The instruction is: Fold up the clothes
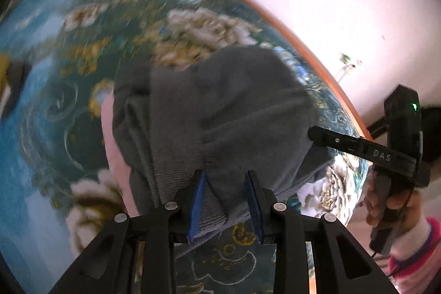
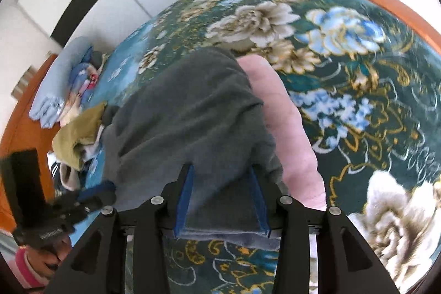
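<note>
- Left gripper [image 1: 226, 200]: clamped on ribbed hem of grey garment [image 1: 220, 112], which drapes up toward 12 o'clock over the bed [image 1: 49, 112].
- Right gripper [image 2: 220, 200]: grey cloth fills the gap, pads look pressed on it.
- Pink cloth [image 2: 286, 123] peeks out at garment's 3 o'clock.
- Clothes pile [image 2: 77, 112] at 9 o'clock.
- Risk: hem prob slips if grippers pull apart unevenly; fold goes crooked. Pink layer may drag along.
- Writing: "DAS" on the other gripper's arm, left view; rest unreadable.

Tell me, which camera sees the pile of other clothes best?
The right wrist view: the pile of clothes shows clearly, olive and blue pieces near the bed's edge. The left wrist view shows only a blurred yellowish scrap at its left edge.
</note>
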{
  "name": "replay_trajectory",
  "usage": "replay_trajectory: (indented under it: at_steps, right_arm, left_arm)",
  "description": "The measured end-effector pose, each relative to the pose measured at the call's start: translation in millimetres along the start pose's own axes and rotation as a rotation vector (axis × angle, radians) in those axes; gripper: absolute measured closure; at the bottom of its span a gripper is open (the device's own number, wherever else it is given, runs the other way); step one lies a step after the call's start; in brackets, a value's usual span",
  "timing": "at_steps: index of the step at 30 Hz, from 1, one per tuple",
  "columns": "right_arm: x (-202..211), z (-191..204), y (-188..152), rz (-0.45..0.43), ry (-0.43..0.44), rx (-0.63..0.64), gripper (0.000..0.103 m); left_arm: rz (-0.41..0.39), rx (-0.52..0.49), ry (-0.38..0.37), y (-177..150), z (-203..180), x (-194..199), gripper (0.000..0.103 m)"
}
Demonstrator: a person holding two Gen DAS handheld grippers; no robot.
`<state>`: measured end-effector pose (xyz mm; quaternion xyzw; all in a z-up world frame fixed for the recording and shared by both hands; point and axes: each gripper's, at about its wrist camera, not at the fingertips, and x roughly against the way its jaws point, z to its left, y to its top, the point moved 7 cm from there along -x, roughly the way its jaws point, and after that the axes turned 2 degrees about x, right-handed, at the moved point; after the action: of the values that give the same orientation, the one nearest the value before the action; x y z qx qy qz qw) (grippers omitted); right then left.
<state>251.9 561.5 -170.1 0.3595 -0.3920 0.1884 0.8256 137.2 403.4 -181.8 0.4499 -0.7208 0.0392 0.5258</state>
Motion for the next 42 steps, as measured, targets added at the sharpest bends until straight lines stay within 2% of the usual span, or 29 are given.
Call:
replay_trajectory:
  at_steps: [4,6,8,11,15,20,21,22,23,27,30,32,39,42]
  right_arm:
    - [-8,-3,-3,0.016,-0.028,-0.052,0.06]
    - [1,5,-5,-0.001,-0.022,-0.04,0.06]
    - [9,15,-8,-0.011,-0.014,-0.018,0.06]
    - [13,33,-26,0.0,-0.002,0.022,0.057]
    - [6,58,-57,0.044,0.012,0.075,0.056]
    - [-16,70,-84,0.105,0.0,0.08,0.054]
    - [-19,72,-87,0.112,-0.003,0.08,0.051]
    - [-21,73,-89,0.115,-0.009,0.081,0.04]
    - [-22,75,-90,0.116,-0.013,0.08,0.034]
    - [-27,83,-96,0.128,-0.04,0.096,0.027]
    - [-28,85,-97,0.124,-0.069,0.104,0.018]
    - [-28,86,-97,0.121,-0.079,0.1,0.018]
    - [-32,92,-101,0.105,-0.118,0.095,0.018]
    - [-34,96,-102,0.088,-0.142,0.104,0.018]
  left_arm:
    - [-0.038,0.071,-0.051,-3,3,13,0.07]
    - [-0.072,0.074,-0.057,-9,1,27,0.068]
    - [-0.106,0.093,-0.064,-16,2,37,0.055]
    - [-0.147,0.124,-0.057,-31,4,47,0.045]
    - [-0.134,0.104,-0.005,-51,5,44,0.037]
    - [-0.104,0.077,0.085,-75,9,35,0.028]
    - [-0.099,0.066,0.106,-79,10,33,0.028]
    - [-0.092,0.055,0.132,-83,10,31,0.026]
    - [-0.087,0.051,0.151,-86,11,30,0.025]
    - [-0.091,0.054,0.176,-90,13,30,0.021]
    - [-0.1,0.064,0.182,-91,17,33,0.012]
    - [-0.096,0.067,0.18,-94,20,32,0.007]
    - [-0.054,0.026,0.223,-107,21,24,0.006]
    - [-0.059,0.02,0.222,-109,19,24,0.006]
